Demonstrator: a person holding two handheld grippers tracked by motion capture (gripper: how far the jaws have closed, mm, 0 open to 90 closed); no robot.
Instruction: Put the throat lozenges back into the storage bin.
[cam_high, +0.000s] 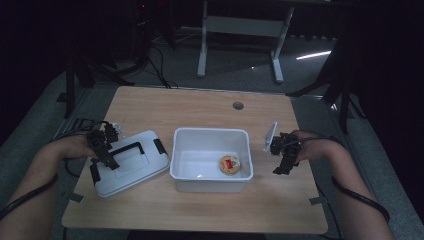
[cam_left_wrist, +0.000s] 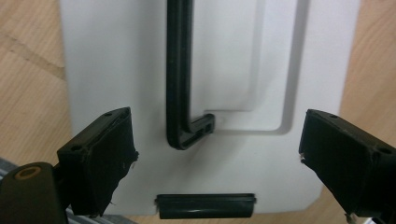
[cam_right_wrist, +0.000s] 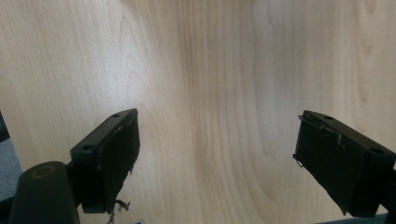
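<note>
A white bin stands at the middle of the wooden table, with a small round tin bearing a red label inside at its right. To its left lies the white lid with a black handle and black latches. My left gripper hovers open above the lid's left part. In the left gripper view the lid lies flat below the jaws, its handle and one latch between them. My right gripper hangs open over bare table to the right of the bin, its fingers wide apart.
The table has a round cable hole near its far edge. A small white card stands tilted beside the right gripper. Cables trail from both grippers across the forearms. A desk frame stands on the floor beyond.
</note>
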